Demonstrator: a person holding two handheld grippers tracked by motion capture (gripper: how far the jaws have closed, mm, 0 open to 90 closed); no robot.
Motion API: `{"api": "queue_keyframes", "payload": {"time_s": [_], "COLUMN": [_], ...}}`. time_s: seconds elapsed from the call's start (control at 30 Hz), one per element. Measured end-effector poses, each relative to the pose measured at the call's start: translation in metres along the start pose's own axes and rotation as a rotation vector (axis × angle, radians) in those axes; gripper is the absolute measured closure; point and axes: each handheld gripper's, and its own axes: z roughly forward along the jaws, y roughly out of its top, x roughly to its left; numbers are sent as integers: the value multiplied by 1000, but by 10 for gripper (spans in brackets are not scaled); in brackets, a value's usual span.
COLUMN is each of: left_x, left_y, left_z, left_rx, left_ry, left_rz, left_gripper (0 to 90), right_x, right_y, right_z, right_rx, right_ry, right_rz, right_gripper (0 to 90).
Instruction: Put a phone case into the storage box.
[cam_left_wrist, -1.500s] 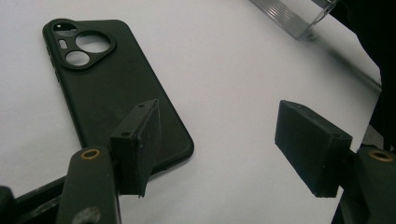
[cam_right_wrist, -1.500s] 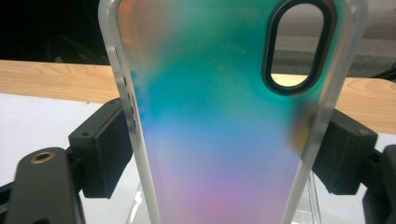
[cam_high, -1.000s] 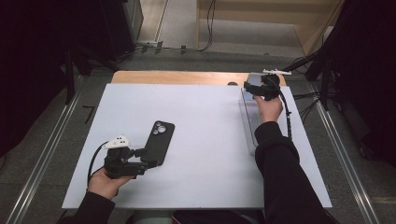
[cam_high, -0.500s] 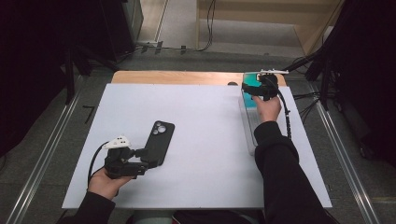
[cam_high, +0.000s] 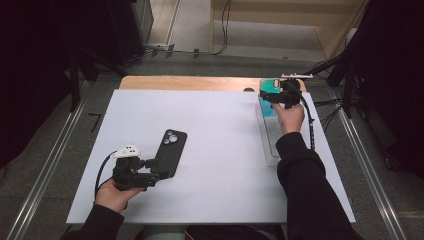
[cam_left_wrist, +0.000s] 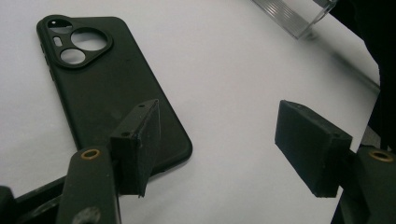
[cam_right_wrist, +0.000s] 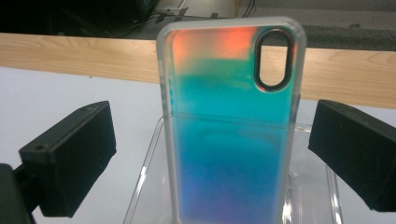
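A black phone (cam_high: 171, 150) lies back up on the white table top (cam_high: 220, 150), its camera ring at the far end. My left gripper (cam_high: 156, 169) rests at the phone's near end, open. In the left gripper view one pad (cam_left_wrist: 140, 144) hangs over the phone (cam_left_wrist: 107, 88) and the other stands well off to the side. An iridescent teal phone case (cam_high: 269, 86) stands upright in a clear tray (cam_high: 270, 140) at the far right. My right gripper (cam_high: 270, 98) has just been opening. The case (cam_right_wrist: 231, 126) stands between its pads (cam_right_wrist: 70, 158), untouched.
A wooden strip (cam_high: 190, 82) runs along the table's far edge. The clear tray (cam_right_wrist: 149, 186) stretches toward the person along the right side, and its near end (cam_left_wrist: 294, 16) shows in the left gripper view. Cables (cam_high: 312, 125) trail off the right edge.
The right gripper's jaws have spread apart and let go of the teal case, which now stands uncovered in the tray. The left hand and the black phone have not moved.
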Motion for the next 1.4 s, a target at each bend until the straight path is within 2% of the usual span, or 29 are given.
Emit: {"api": "queue_keyframes", "payload": {"time_s": [0.17, 0.23, 0.4, 0.47, 0.63, 0.67, 0.7, 0.73, 1.13, 1.23, 1.4], "left_x": [2, 2, 4, 4, 6, 7, 7, 7, 9, 9, 10], "left_y": [2, 3, 6, 7, 10, 11, 11, 12, 18, 19, 18], "left_z": [1, 1, 2, 3, 4, 5, 5, 5, 10, 10, 9], "left_rx": [0, 0, 0, -2, -14, -10, -5, -3, 4, 8, 4], "left_ry": [-9, -14, -17, -22, -38, -41, -41, -45, -60, -61, -58], "left_rz": [-22, -27, -26, -30, -41, -38, -38, -40, -33, -33, -40], "left_gripper": [319, 319, 319, 319, 319, 319, 319, 319, 319, 319, 319], "right_x": [4, 6, 14, 18, 30, 33, 36, 39, 62, 66, 71], "right_y": [0, -2, -6, -8, -15, -16, -18, -20, -43, -50, -59], "right_z": [-15, -21, -35, -41, -53, -55, -58, -59, -77, -81, -87], "right_rx": [39, 36, 32, 41, 40, 43, 44, 42, 94, 108, 124], "right_ry": [19, 51, 80, 112, 210, 228, 232, 231, 341, 374, 418], "right_rz": [0, -1, -14, -18, -61, -74, -88, -100, -161, -203, -230], "right_gripper": [0, 0, 0, 0, 0, 52, 106, 112, 117, 123, 124]}}
